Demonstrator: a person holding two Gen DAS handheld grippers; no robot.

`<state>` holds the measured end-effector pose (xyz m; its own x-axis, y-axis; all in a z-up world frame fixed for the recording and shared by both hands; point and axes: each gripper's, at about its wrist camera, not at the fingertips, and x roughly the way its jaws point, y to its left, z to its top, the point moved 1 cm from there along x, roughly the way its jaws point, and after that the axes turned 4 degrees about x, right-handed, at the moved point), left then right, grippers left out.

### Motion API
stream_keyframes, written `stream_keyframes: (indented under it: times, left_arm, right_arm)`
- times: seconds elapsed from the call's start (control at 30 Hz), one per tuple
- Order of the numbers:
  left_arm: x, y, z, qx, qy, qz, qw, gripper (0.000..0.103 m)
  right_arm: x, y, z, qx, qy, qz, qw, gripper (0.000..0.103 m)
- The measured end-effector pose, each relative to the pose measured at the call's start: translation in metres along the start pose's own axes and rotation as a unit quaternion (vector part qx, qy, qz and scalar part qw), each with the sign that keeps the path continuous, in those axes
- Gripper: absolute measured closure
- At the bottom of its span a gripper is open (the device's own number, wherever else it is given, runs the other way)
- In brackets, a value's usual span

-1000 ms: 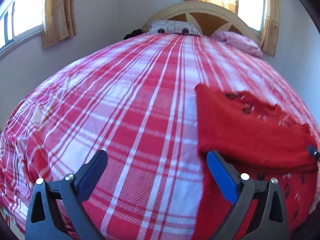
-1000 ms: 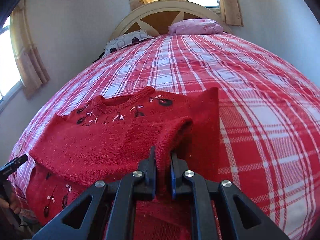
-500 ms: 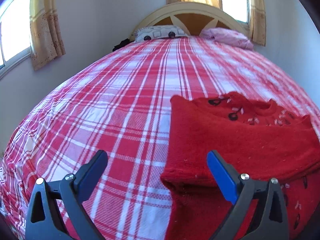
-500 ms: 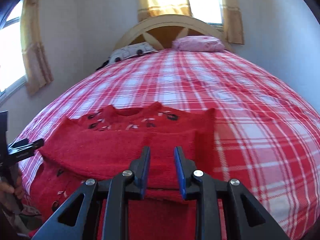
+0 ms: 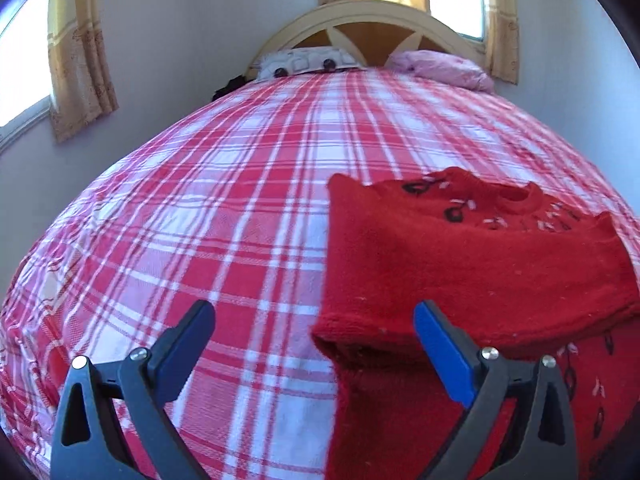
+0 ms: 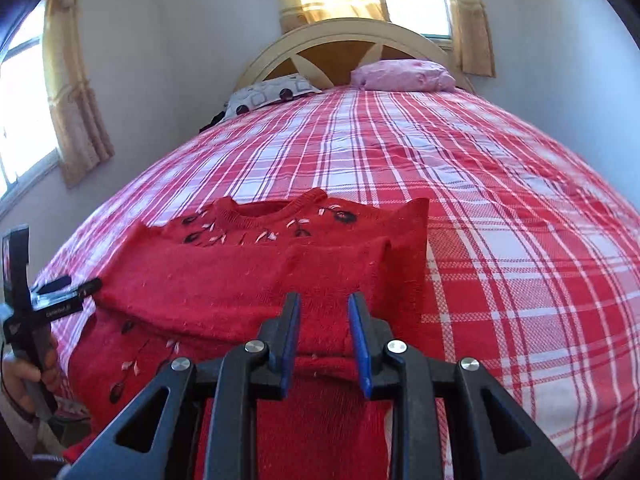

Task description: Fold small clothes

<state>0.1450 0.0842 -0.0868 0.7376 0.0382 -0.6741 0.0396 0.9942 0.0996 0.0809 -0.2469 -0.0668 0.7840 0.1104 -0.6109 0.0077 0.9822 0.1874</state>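
Red knitted sweater with dark embroidered flowers (image 6: 256, 292) lies partly folded on red-white plaid bedspread (image 6: 500, 216), directly ahead of right tongs (image 6: 323, 338), jaws parted, empty. Left tongs (image 5: 314, 346) wide open, folded edge beside right finger. Risk: loose top layer slips, fold unravels on careless regrasp.

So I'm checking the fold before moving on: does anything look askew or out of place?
Nothing stands out. The red sweater lies flat on the plaid bedspread with its sleeves folded across; both grippers are open and clear.
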Motion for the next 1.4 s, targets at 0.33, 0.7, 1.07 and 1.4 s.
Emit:
stream_keyframes:
  times: [0.33, 0.7, 1.07, 1.4]
  left_arm:
    - [-0.012, 0.013, -0.015, 0.019, 0.009, -0.003, 0.9998, 0.001]
    - [-0.059, 0.043, -0.042, 0.08, 0.003, -0.053, 0.9954, 0.001]
    - [-0.083, 0.025, -0.112, 0.119, 0.089, -0.122, 0.9814, 0.001]
    - [-0.11, 0.004, -0.142, 0.156, 0.104, -0.16, 0.969, 0.001]
  right_arm:
    - [-0.005, -0.011, -0.012, 0.026, 0.01, 0.012, 1.0, 0.077]
    - [-0.095, -0.039, -0.027, 0.037, -0.028, 0.043, 0.998, 0.057]
    - [-0.125, -0.029, -0.121, -0.01, 0.114, 0.086, 0.99, 0.057]
    - [-0.129, -0.022, -0.186, 0.029, 0.174, 0.141, 0.974, 0.057]
